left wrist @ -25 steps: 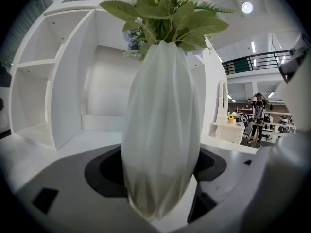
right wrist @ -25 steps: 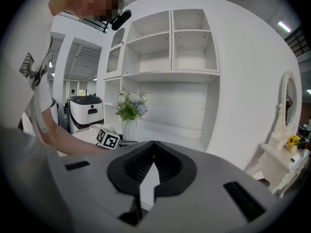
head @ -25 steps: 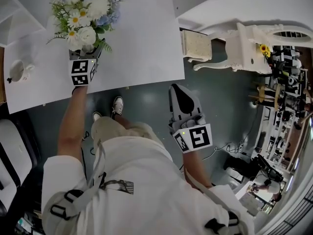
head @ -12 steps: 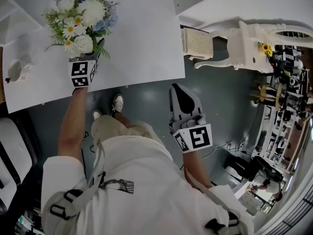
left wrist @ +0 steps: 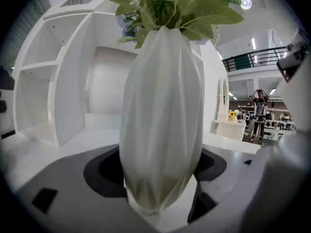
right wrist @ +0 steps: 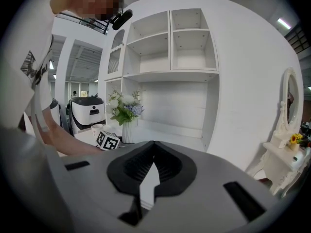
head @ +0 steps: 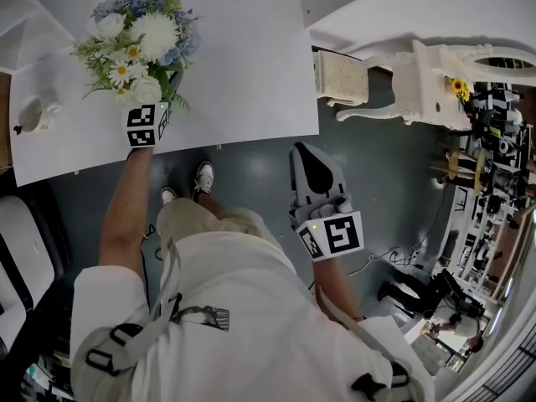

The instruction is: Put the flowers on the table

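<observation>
A bouquet (head: 138,40) of white and blue flowers with green leaves hangs over the near left part of the white table (head: 251,48). It stands in a white ribbed vase (left wrist: 160,120). My left gripper (head: 156,95) is shut on that vase, jaws wide round its lower body; the flowers hide the vase in the head view. Whether the vase's foot touches the table I cannot tell. My right gripper (head: 311,154) is shut and empty, low over the dark floor beside the person's hip. The right gripper view shows the flowers (right wrist: 125,109) far off.
A white mug (head: 32,114) stands at the table's left edge. A white shelf unit (right wrist: 170,52) rises behind the table. An ornate white dresser (head: 435,65) and cushioned stool (head: 337,75) lie to the right. A black and white chair (head: 17,249) stands at the left.
My left gripper and the bouquet have shifted slightly over the table, the flowers leaning a little more to the left. The right gripper has not moved.
</observation>
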Available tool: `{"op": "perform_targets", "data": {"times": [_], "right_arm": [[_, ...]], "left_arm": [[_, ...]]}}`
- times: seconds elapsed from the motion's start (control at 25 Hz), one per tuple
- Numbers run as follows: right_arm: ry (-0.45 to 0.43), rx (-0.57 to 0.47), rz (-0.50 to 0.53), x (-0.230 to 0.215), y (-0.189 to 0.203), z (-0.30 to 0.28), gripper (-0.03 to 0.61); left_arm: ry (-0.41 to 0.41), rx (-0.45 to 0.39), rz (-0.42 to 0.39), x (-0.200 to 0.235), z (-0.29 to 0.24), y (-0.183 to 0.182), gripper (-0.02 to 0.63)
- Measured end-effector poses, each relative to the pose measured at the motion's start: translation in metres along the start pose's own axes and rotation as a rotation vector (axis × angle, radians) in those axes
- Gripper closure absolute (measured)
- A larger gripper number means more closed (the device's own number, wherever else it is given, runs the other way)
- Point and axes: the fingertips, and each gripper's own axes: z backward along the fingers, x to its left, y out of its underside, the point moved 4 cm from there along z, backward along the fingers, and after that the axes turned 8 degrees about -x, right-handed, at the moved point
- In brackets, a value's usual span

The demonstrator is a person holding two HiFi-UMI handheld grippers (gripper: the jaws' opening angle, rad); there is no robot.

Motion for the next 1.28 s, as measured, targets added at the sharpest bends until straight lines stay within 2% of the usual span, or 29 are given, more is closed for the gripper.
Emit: {"op": "perform_targets", "data": {"times": [0.4,0.48,0.56,0.84,1.08,1.28], "right_arm": [[0.020,0.004,0.006,0.000,-0.002,0.016,0.568],[0.026,0.000,0.007,-0.001,-0.002,0.019,0.568],[0.030,-0.004,0.006,0.000,-0.002,0.022,0.568],[0.020,-0.030,-0.002,0.011,-0.006,0.032,0.568],[0.001,-0.062,-0.011,0.026,-0.011,0.035,0.568],[-0.015,-0.085,-0.027,0.039,-0.015,0.037,0.568]], "left_arm": [[-0.020,-0.006,-0.007,0.001,-0.001,-0.006,0.230],[-0.041,-0.002,-0.015,0.002,-0.001,-0.008,0.168],[-0.049,0.001,-0.015,0.002,0.000,-0.007,0.143],[-0.051,0.051,-0.002,-0.002,0.022,-0.002,0.133],[-0.063,0.153,0.003,0.002,0.044,0.003,0.135],[-0.064,0.197,-0.006,0.002,0.067,-0.004,0.135]]}}
